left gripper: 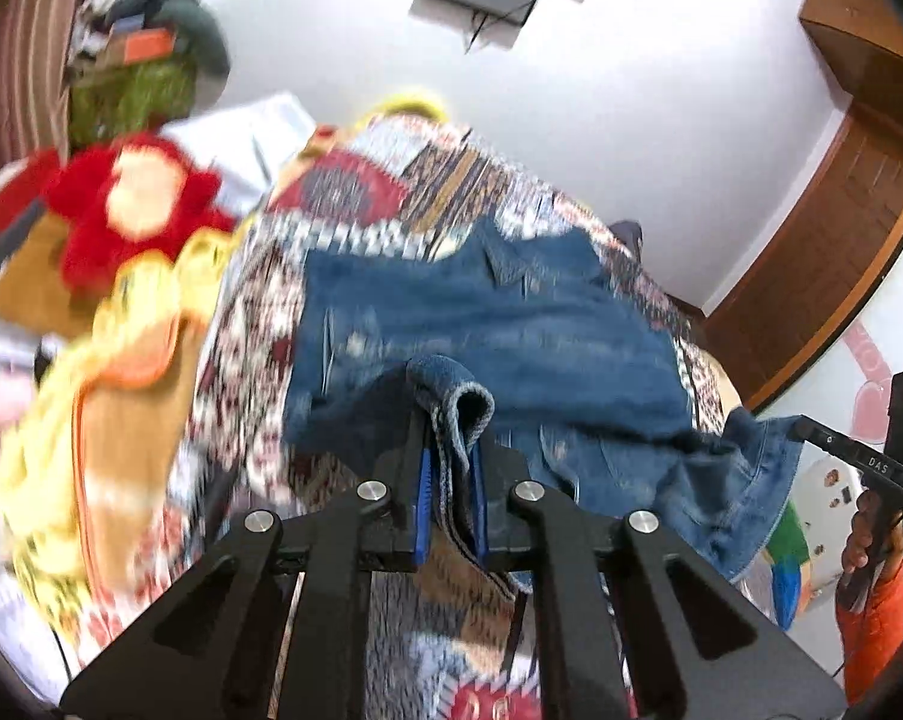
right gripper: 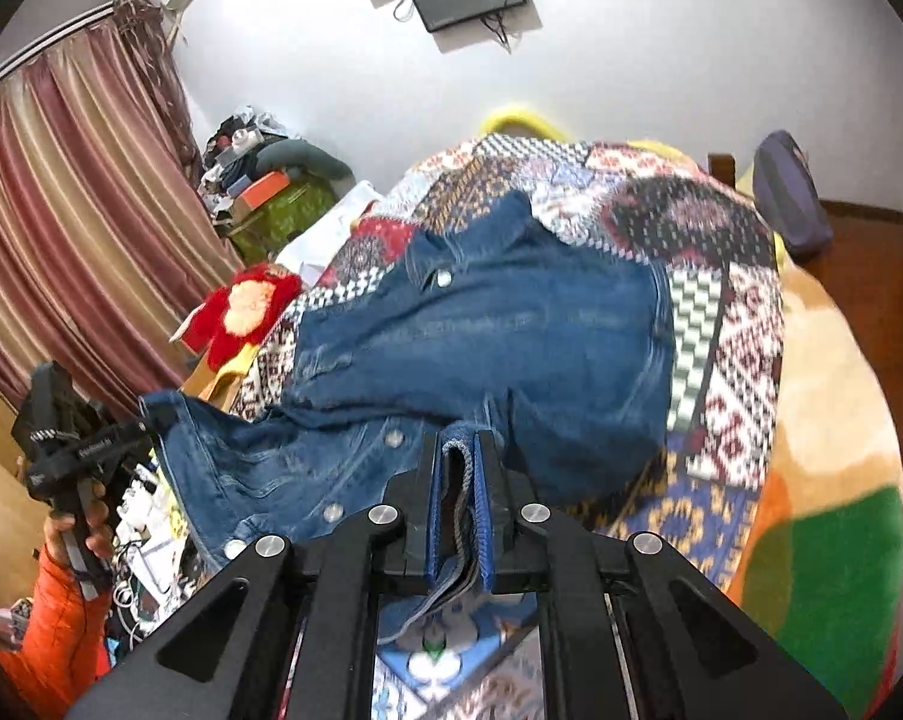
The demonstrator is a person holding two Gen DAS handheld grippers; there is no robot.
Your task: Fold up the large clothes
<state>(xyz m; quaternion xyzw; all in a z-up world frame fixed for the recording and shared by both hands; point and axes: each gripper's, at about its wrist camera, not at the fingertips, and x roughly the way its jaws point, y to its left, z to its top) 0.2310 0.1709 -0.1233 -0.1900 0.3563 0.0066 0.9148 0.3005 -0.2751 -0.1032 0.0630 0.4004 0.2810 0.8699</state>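
Both claws clamped on the denim jacket's [right gripper: 487,336] near hem: left gripper [left gripper: 451,468], right gripper [right gripper: 464,480]. Jacket lies on the patchwork bedspread [right gripper: 739,312]. Fold step; next, carry hem toward collar, evenly.

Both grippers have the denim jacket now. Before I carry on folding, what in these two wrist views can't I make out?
- Denim jacket sleeves: neither view shows them clearly.
- Hem between the left gripper and right gripper: each view's near part sits behind its own gripper body.
- Left wrist view: red plush toy and yellow cloth smeared by motion blur.
- Patchwork bedspread under the jacket: covered.
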